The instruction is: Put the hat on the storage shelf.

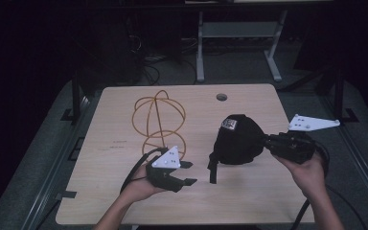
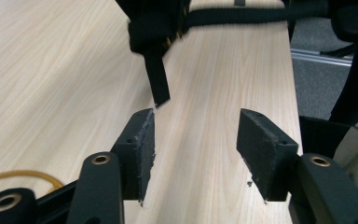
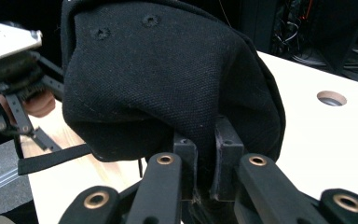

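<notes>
- Risk of a lost cap (image 1: 236,139): the right gripper (image 3: 205,161) has its fingers (image 3: 185,161) clenched on a thin fold of the black cap's cloth, holding it above the counter (image 1: 249,191); such a narrow pinch could let the cap slide out.
- Strap (image 2: 157,79) hangs loose from the cap, its tip just beyond the left gripper (image 2: 196,140), whose fingers (image 2: 137,149) stand apart and grasp nothing. Closing too early would likely catch air; the limp strap may also swing aside.
- Yellow wire frame (image 1: 159,122) stands on the counter just behind the left hand (image 1: 141,188). A careless backward sweep could tip it.
- Cap cloth may twist if both grippers pull apart.
</notes>
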Motion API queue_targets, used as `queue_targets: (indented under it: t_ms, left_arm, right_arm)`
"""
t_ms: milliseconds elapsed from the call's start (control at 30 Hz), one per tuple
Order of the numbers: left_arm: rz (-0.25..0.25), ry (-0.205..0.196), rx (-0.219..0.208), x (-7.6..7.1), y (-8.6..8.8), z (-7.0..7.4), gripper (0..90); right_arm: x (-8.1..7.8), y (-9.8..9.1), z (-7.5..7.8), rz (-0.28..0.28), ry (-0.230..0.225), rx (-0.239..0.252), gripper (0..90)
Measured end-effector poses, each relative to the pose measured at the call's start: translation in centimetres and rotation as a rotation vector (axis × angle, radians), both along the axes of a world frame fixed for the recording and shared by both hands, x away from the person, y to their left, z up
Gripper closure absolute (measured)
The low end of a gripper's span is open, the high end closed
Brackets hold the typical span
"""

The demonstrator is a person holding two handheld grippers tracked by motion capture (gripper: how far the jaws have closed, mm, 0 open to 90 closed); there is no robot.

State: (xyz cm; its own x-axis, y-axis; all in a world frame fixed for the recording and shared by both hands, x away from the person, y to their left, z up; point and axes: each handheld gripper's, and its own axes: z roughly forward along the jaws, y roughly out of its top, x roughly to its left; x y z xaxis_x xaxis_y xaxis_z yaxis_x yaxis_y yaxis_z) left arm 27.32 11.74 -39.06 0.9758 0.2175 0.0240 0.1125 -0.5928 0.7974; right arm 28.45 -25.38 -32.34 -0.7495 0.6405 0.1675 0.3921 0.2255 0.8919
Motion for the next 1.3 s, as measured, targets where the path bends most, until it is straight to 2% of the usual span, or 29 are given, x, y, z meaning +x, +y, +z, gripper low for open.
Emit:
queue_targets:
  t_ms: [133,167,467,567,933,1167,1300]
  left_arm:
    - [0.000,-0.010,0.022,-0.3,0.1,-0.7,44.0]
    - [0.009,-0.011,0.022,-0.4,0.1,-1.2,42.4]
    - [0.025,-0.010,0.030,-0.6,0.5,-2.2,38.2]
    - [0.035,-0.014,0.045,-0.6,0.7,-2.7,36.8]
    - [0.038,-0.012,0.036,-0.7,0.9,-3.1,35.6]
    - [0.030,-0.004,0.047,-0.6,0.9,-3.4,35.5]
    - [0.028,-0.012,0.051,-0.5,0.9,-3.5,35.5]
  right_arm:
    - [0.3,0.1,0.5,0.001,0.003,0.001,82.5]
    - [0.5,0.2,0.9,0.001,-0.001,0.003,82.6]
    - [1.5,1.2,2.6,0.019,-0.003,-0.001,82.5]
    - [1.9,1.7,3.3,0.033,-0.007,-0.002,82.5]
    - [3.2,3.7,5.8,0.070,-0.027,-0.012,82.4]
    - [4.1,5.5,7.7,0.102,-0.039,-0.029,82.4]
    - [4.5,6.1,8.2,0.110,-0.044,-0.032,82.4]
